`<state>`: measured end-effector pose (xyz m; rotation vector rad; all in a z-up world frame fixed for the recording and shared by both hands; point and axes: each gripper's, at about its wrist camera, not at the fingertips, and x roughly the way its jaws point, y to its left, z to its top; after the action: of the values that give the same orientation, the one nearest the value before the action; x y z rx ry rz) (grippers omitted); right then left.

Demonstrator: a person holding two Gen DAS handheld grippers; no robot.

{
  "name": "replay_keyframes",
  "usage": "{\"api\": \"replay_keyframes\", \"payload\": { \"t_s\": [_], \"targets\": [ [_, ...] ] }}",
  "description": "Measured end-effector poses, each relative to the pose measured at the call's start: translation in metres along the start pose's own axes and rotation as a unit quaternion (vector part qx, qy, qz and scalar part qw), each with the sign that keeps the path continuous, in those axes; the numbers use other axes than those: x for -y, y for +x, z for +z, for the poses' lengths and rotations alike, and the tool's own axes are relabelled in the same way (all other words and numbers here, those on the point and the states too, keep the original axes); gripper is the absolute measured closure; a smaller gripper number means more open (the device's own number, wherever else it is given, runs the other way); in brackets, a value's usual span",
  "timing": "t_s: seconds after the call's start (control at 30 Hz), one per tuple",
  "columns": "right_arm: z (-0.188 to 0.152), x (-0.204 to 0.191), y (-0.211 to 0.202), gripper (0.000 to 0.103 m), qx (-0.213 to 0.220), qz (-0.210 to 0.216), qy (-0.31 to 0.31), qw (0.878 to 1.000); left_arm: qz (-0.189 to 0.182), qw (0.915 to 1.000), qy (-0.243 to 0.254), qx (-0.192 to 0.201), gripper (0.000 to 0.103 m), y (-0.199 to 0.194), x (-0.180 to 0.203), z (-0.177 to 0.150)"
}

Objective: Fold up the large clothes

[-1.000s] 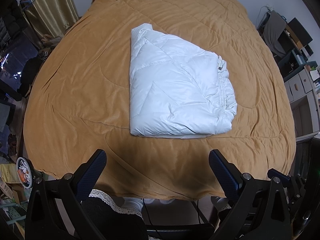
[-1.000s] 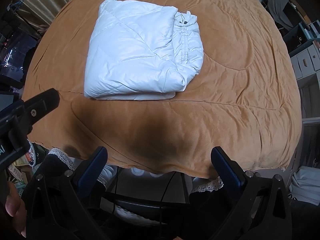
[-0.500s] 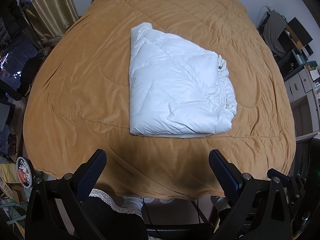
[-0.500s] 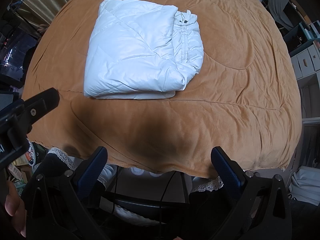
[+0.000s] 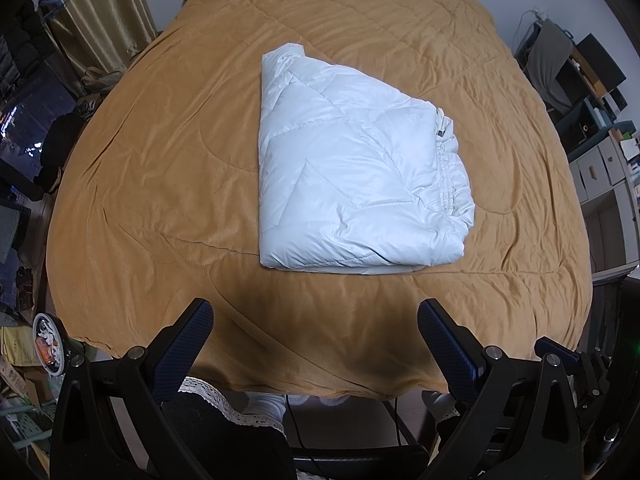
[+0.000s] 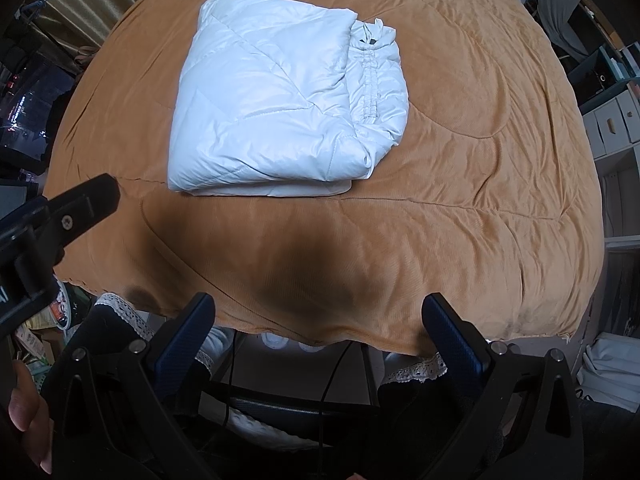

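Nearest to me: my left claw [image 5: 314, 320] is spread wide with nothing between its blue pads, held above the near edge of the bed. My right claw [image 6: 318, 314] is likewise wide and empty, at the same edge. The left tool shows at the left margin of the right view, well clear of the garment.

Beyond the claws: a bare, shadowed band of the tan bedspread [image 5: 160, 160].

Further out, near the middle of the bed: the white puffy jacket [image 5: 352, 184], lying flat on the spread, apart from both claws.

Progress, my judgement: folding looks finished or nearly so. The jacket is one compact, roughly rectangular bundle, several layers stacked, near edge fairly even. A thin lower layer peeks out under the near edge [image 6: 280, 189]. What may remain is squaring up that edge.

Appearance: shiny quilted fabric with diagonal stitching; gathered zipper strip [image 6: 370, 88] along the right side with a small dark pull at its far end.
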<state>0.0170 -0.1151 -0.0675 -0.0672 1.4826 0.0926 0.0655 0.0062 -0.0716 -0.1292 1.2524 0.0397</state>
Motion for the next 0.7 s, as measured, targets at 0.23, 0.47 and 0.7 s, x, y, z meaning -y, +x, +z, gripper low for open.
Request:
{"api": "replay_keyframes", "payload": {
  "t_s": [0.23, 0.47, 0.7],
  "targets": [
    [0.0007, -0.0002, -0.0003, 0.0, 0.0, 0.0, 0.0, 1.0, -0.001, 1.0, 0.001, -0.001, 0.001, 0.001, -0.0002, -0.0017],
    [0.0003, -0.0001, -0.0002, 0.0, 0.0, 0.0, 0.0, 1.0, -0.001, 1.0, 0.002, -0.003, 0.001, 0.0029, 0.0, -0.0054],
    [-0.0003, 0.0001, 0.0002, 0.0, 0.0, 0.0, 0.0, 1.0, -0.002, 1.0, 0.003, -0.004, 0.001, 0.0033, 0.0001, -0.0002]
  ]
}}
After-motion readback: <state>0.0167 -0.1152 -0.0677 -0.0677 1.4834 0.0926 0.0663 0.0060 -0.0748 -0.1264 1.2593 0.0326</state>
